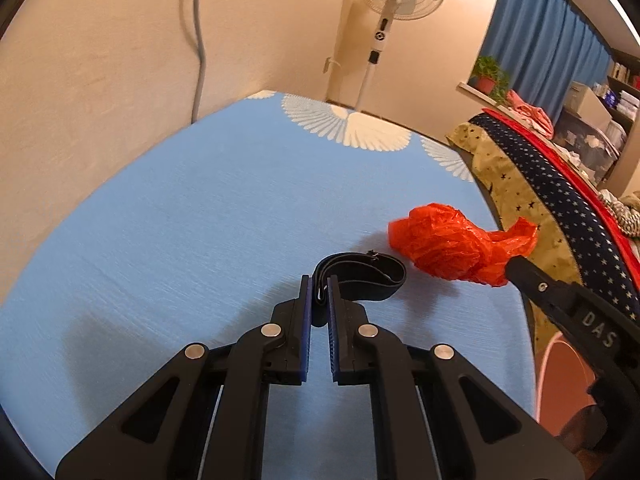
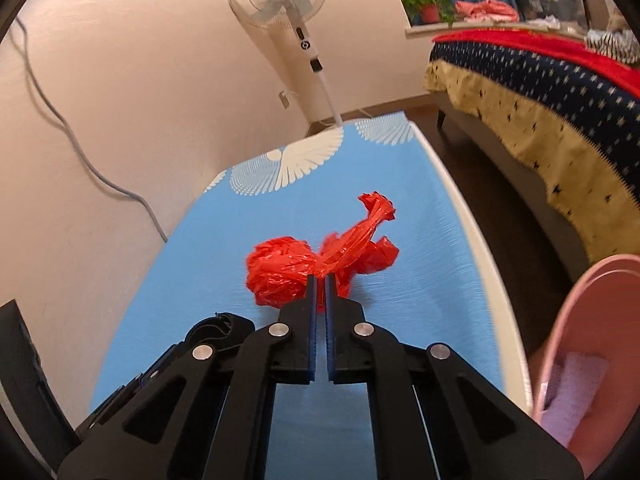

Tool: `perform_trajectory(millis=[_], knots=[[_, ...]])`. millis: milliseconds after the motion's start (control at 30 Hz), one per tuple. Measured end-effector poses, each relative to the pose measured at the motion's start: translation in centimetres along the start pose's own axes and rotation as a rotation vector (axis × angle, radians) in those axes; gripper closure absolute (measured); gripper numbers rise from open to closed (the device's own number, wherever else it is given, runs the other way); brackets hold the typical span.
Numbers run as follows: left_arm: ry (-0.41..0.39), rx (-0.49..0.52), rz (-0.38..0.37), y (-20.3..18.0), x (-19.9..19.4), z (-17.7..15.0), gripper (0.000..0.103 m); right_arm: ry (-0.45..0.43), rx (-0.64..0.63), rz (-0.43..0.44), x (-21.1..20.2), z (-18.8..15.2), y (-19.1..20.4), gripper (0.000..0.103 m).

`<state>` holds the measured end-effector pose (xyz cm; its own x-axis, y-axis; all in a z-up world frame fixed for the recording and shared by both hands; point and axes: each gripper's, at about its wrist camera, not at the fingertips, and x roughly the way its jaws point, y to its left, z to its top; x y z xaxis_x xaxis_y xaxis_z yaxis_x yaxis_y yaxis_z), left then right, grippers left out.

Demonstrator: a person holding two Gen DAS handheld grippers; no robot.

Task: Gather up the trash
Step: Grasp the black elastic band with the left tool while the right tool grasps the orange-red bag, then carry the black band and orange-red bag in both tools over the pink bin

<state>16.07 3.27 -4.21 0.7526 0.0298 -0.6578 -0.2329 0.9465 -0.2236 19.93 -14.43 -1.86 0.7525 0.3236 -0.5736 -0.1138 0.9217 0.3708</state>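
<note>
L tool (image 1: 319, 290) clamped on black strap (image 1: 362, 276), R tool (image 2: 320, 286) clamped on red plastic bag (image 2: 296, 268), both on blue table (image 1: 180, 220).

The left gripper (image 1: 319, 285), a black two-finger tool with blue ribbed pads, reaches forward low over the blue surface (image 1: 180, 220). Its jaws stand a narrow gap apart, with the end of a black elastic strap (image 1: 360, 274) pinched between the fingertips.

The right gripper (image 2: 319, 282), of the same black build with blue pads, points forward as well. Its jaws are almost together, clamped on a twisted neck of the crumpled red plastic bag (image 2: 304, 270). In the left wrist view its black finger (image 1: 536, 284) comes in from the right, touching that bag.
</note>
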Motion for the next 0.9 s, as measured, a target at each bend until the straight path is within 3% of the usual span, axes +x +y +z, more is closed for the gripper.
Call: perform_trajectory(millis=[500,900], knots=[[-0.054,0.113,-0.108,-3.2,-7.5,-1.2,0.096,-0.1,-0.044,-0.069,-10.7,-0.5,-0.1,0.101],[-0.079,0.162,-0.181,-4.9,-11.1,-2.5,0.096,-0.17,-0.064,-0.133,-17.4,-1.5,-1.3,0.101]])
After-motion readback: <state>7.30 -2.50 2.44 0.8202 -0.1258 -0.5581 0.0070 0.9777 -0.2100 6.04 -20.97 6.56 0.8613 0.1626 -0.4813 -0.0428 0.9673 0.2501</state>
